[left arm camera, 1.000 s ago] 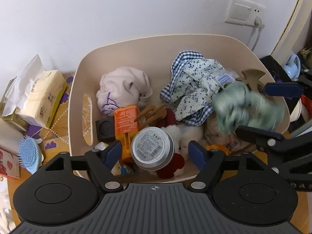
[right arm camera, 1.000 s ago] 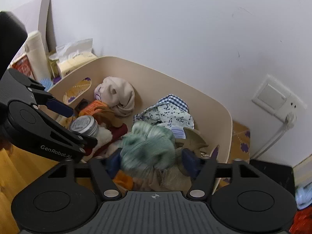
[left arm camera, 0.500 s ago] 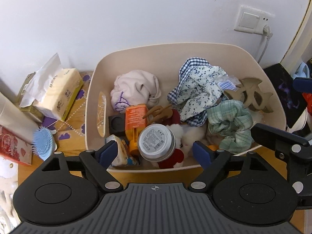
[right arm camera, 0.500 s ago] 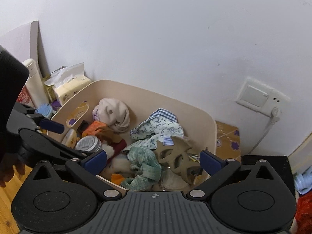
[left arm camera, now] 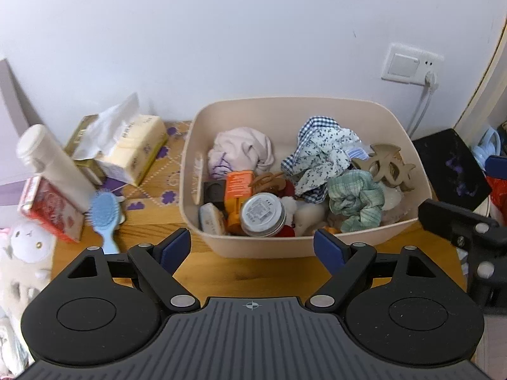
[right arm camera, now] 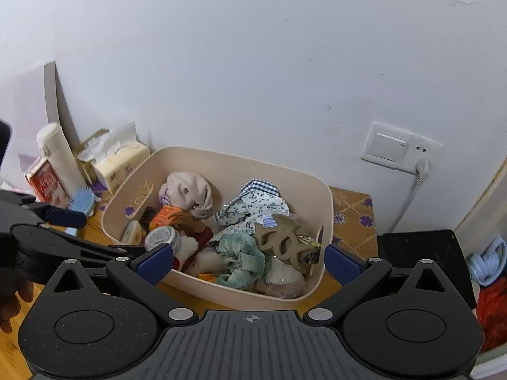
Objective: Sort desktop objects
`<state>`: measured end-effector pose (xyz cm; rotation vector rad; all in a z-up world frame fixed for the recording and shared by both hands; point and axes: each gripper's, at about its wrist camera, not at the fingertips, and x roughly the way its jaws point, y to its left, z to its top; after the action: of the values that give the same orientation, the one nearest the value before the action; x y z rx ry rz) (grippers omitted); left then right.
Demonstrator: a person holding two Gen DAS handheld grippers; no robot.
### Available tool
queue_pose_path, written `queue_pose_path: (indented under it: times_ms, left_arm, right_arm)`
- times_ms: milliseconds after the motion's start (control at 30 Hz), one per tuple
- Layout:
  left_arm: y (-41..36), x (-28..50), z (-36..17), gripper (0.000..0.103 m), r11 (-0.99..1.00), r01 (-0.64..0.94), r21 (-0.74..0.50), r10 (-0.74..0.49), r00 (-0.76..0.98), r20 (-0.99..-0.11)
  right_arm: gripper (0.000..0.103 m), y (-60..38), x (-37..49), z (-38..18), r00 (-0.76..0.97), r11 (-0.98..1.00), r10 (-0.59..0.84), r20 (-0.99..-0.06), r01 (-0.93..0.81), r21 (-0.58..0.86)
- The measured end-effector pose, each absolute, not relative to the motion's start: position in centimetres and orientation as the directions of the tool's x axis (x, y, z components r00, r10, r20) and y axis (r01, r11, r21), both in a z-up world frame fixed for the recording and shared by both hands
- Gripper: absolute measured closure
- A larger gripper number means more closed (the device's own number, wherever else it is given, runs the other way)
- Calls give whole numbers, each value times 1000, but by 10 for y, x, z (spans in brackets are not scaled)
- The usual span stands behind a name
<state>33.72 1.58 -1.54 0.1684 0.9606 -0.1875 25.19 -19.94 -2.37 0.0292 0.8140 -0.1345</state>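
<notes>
A beige plastic bin (left arm camera: 317,107) (right arm camera: 328,209) stands on the wooden desk against the wall. It holds a green plaid scrunchie (left arm camera: 355,199) (right arm camera: 244,259), a tan hair claw (left arm camera: 385,164) (right arm camera: 282,237), a blue floral cloth (left arm camera: 320,155), a pink cloth (left arm camera: 244,148), an orange tube (left arm camera: 237,190) and a round tin (left arm camera: 261,213) (right arm camera: 163,237). My left gripper (left arm camera: 252,248) is open and empty, pulled back before the bin's front wall. My right gripper (right arm camera: 247,261) is open and empty, above the bin's near right corner.
Left of the bin lie a blue hairbrush (left arm camera: 106,215), a tissue pack (left arm camera: 133,152), a white bottle (left arm camera: 54,164) and a red box (left arm camera: 47,209). A plush toy (left arm camera: 25,247) sits at the far left. A wall socket (left arm camera: 410,65) and a black box (left arm camera: 453,164) are at the right.
My right gripper opened and let the green scrunchie drop into the bin. Both grippers then drew back and up from the bin.
</notes>
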Motion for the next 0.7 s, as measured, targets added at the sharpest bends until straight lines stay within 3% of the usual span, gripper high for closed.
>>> queue_pose_path:
  times_ms: [700]
  left_arm:
    - [42, 217, 63, 17, 976, 209, 59, -92, 647, -757]
  right_arm:
    - [0, -210, 141, 27, 710, 960, -127, -693, 264, 94]
